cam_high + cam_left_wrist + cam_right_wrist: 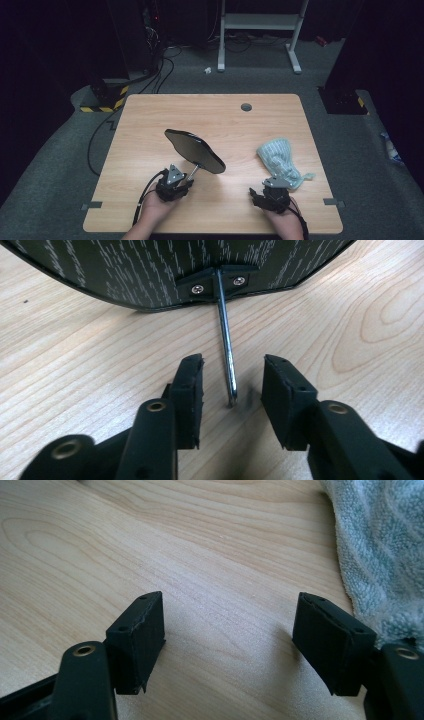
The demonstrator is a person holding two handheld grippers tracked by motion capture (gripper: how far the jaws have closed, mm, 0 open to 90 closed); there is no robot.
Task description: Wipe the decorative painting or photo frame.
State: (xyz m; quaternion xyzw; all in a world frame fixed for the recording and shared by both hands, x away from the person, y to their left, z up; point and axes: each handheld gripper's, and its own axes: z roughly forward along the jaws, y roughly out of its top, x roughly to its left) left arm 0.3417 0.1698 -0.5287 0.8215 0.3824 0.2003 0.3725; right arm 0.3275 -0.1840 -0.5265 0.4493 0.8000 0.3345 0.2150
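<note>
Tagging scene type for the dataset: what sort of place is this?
Likely a lab or recording room: a bare wooden table on grey carpet, dark surroundings, loose cables on the floor, and a white equipment frame behind.

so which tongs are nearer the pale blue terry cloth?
Right. The right tongs sit open just beside the pale blue terry cloth; the left tongs are across the table, open around the black panel's metal rod.

Lab or studio: wooden table (150, 125) on grey carpet, dark curtained surround, floor cables (160, 75), hazard-striped base (105, 102), white metal stand (260, 22).
</note>
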